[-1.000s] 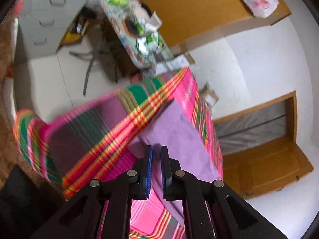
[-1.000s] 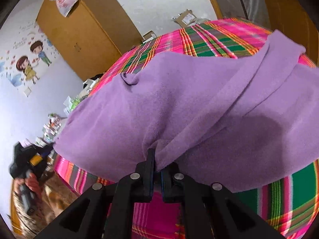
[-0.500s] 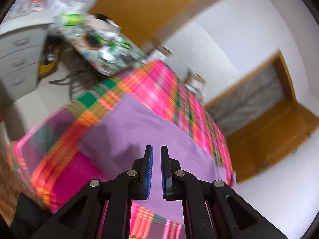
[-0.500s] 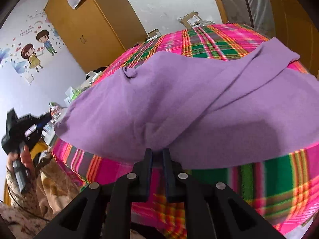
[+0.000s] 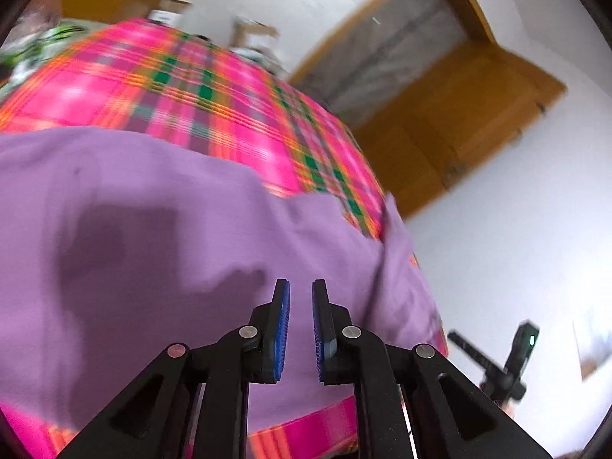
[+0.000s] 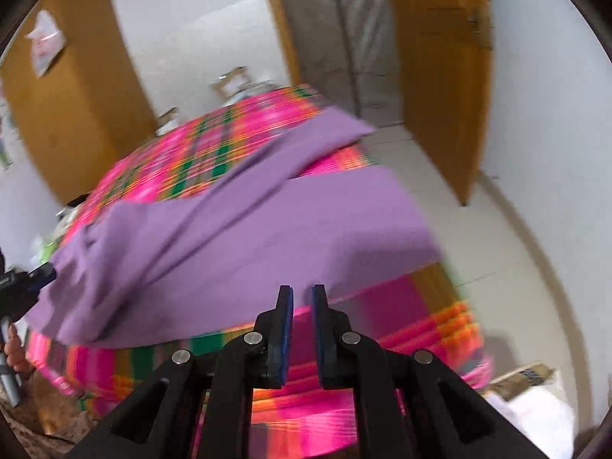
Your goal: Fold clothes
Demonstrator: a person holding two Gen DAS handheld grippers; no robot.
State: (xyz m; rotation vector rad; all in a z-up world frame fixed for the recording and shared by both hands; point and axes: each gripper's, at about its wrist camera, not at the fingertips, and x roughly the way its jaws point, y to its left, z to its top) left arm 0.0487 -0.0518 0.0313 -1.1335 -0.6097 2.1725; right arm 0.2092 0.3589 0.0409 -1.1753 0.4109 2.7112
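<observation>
A purple garment (image 5: 153, 229) lies spread over a bed with a pink, green and orange plaid cover (image 5: 191, 88). My left gripper (image 5: 301, 287) hovers just above the garment's near part. Its jaws are opening, with a narrow gap and nothing between the blue pads. In the right wrist view the garment (image 6: 248, 229) shows a long fold running toward the far corner of the plaid cover (image 6: 382, 306). My right gripper (image 6: 302, 290) sits off the garment's near edge, slightly open and empty.
A wooden door (image 6: 440, 76) stands open to the right of the bed, beside a covered doorway. A wooden wardrobe (image 6: 69, 107) fills the far left. A cardboard box (image 6: 233, 80) sits beyond the bed. A hand holding a black device (image 6: 15, 287) shows at the left edge.
Both grippers let go of the purple garment and pulled back from it. The garment now lies flat on the bed. The left view swung right toward the door.
</observation>
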